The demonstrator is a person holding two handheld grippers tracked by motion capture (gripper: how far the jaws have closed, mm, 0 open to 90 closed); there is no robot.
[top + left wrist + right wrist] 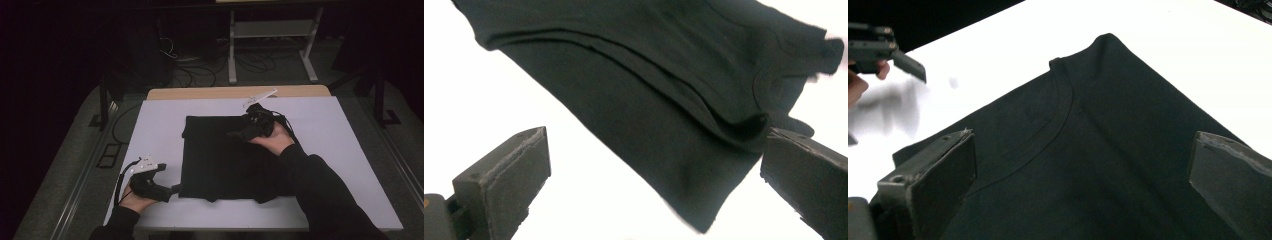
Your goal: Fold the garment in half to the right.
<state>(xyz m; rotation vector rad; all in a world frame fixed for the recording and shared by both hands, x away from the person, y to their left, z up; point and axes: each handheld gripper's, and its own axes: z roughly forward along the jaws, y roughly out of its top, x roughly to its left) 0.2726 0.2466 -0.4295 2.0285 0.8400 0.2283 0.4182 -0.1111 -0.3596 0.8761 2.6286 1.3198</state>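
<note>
Black shirt (pixel 225 160) is lying folded flat in the middle of the white surface (pixel 345 150). Your left tongs (pixel 172 189) sit at its near left corner, jaws spread wide with the corner of the fabric between them, nothing pinched. Your right tongs (pixel 235 134) hover over the far edge by the collar (pixel 1048 125), jaws spread too.

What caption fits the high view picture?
Two hand-held grippers, left gripper and right gripper, work a folded black shirt on a white table.

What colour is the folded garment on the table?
Plain black, no print; the garment shows best in the right gripper view, neckline ribbing included.
</note>
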